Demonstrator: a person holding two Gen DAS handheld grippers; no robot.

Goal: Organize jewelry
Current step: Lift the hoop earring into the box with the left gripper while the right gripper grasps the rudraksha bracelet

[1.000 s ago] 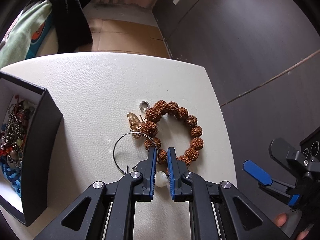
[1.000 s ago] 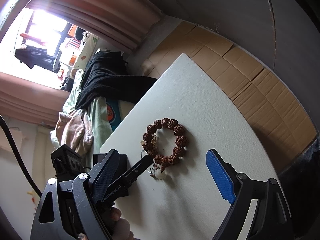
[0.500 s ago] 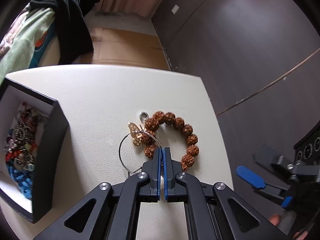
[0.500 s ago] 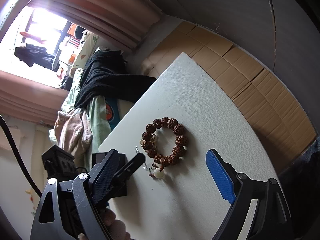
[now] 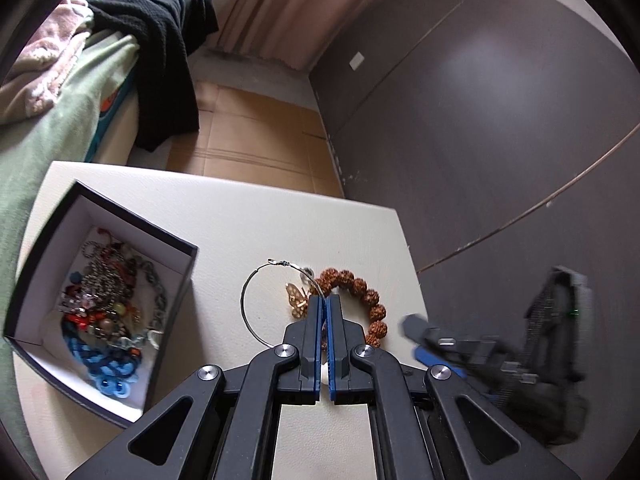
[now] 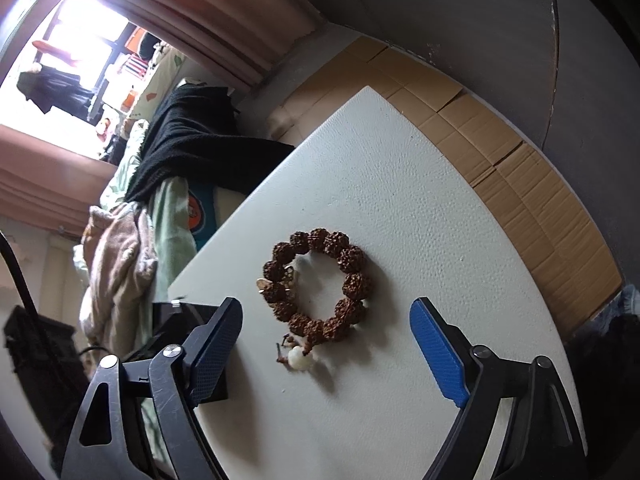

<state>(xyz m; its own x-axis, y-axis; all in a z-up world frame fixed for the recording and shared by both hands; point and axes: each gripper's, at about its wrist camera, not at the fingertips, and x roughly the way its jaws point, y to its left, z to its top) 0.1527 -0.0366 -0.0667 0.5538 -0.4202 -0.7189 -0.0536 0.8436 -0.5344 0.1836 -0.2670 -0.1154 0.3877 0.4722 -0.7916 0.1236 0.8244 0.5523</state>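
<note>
My left gripper (image 5: pixel 323 301) is shut on a thin silver hoop earring (image 5: pixel 256 304) and holds it above the white table (image 5: pixel 240 224). Below it lie a brown bead bracelet (image 5: pixel 362 298) and a gold butterfly charm (image 5: pixel 297 300). A black box (image 5: pixel 176 304) with a white lining, holding several necklaces and beads, stands at the left. In the right wrist view my right gripper (image 6: pixel 324 356) is open and empty, with the bead bracelet (image 6: pixel 352 284) and its white bead (image 6: pixel 300 360) lying between and beyond its fingers.
The table's right edge (image 5: pixel 412 264) drops to a cardboard-covered floor (image 5: pixel 256 136) by a dark wall. A bed with a black garment (image 5: pixel 160 40) and green cloth lies beyond the table. My right gripper (image 5: pixel 440 354) shows blurred at the lower right.
My left gripper closed on the hoop earring and lifted it up and away from the bracelet. The box has come further into view. The right gripper stayed open and shifted closer.
</note>
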